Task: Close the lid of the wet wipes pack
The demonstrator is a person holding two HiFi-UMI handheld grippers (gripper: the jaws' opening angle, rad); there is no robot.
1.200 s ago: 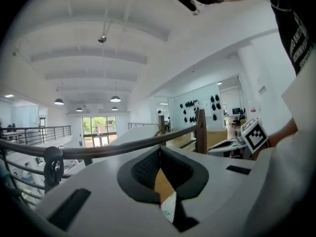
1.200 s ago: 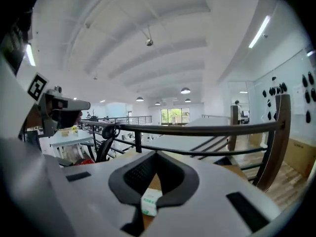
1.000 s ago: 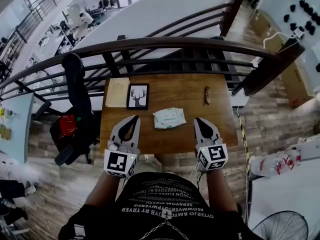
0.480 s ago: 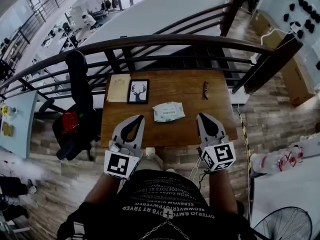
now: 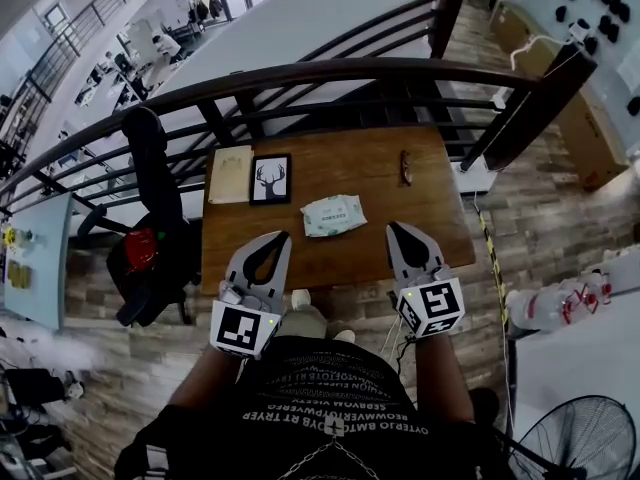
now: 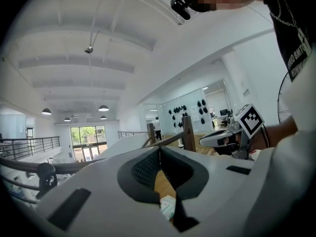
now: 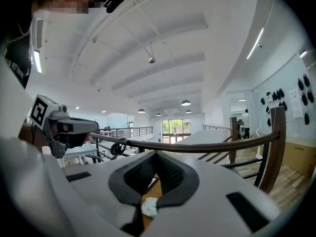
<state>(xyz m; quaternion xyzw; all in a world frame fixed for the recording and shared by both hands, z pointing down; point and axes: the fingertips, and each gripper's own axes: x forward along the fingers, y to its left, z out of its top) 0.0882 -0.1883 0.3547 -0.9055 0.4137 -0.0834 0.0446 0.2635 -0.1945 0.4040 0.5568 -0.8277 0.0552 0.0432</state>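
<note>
Head view: the person stands at the near edge of a brown wooden bench (image 5: 330, 258) with both forearms stretched forward from the body. Each hand carries a white claw that points away from the person, close to level, with its marker cube at the rear.

The left claw (image 5: 279, 237) hangs over the near left part of the bench. The right claw (image 5: 394, 228) hangs over the near right part.

The white and green wet wipes pack (image 5: 333, 215) lies flat on the bench between the two claws and a little beyond their tips, apart from both. Whether its lid is down is too small to tell.

Further back on the bench lie a black-framed deer picture (image 5: 270, 179), a tan flat board (image 5: 231, 174) just beside it on the left, and a pair of dark glasses (image 5: 405, 166) well to the right.

In the left gripper view the left claw (image 6: 159, 152) has its tips met, nothing clamped; the pack (image 6: 168, 206) shows far off through the gap behind the tips.

In the right gripper view the right claw (image 7: 155, 154) is likewise closed and empty, with the pack (image 7: 149, 206) seen beyond it.
</note>
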